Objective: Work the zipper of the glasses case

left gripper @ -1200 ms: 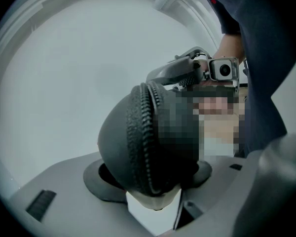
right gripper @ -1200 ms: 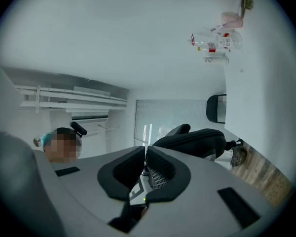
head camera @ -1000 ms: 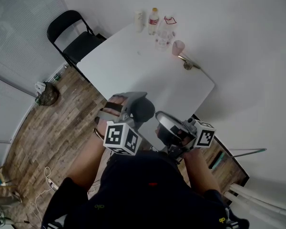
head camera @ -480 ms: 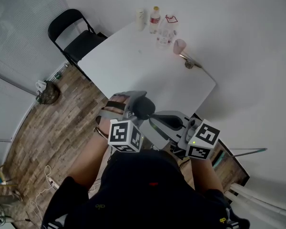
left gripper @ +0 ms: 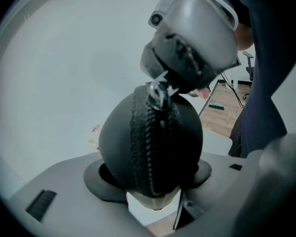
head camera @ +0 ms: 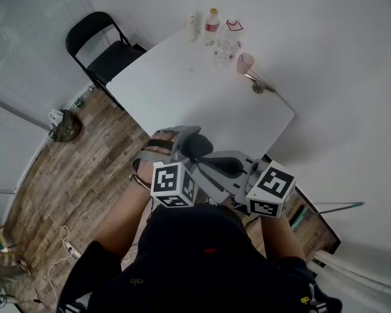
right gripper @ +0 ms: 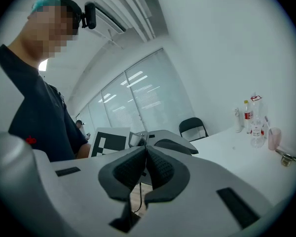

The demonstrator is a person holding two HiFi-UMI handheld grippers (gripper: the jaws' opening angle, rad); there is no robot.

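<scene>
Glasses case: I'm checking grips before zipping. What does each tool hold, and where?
The left tool clamps the glasses case across one end; the right tool pinches its zipper pull.

Bright, even light — fisheye-warped edges
</scene>
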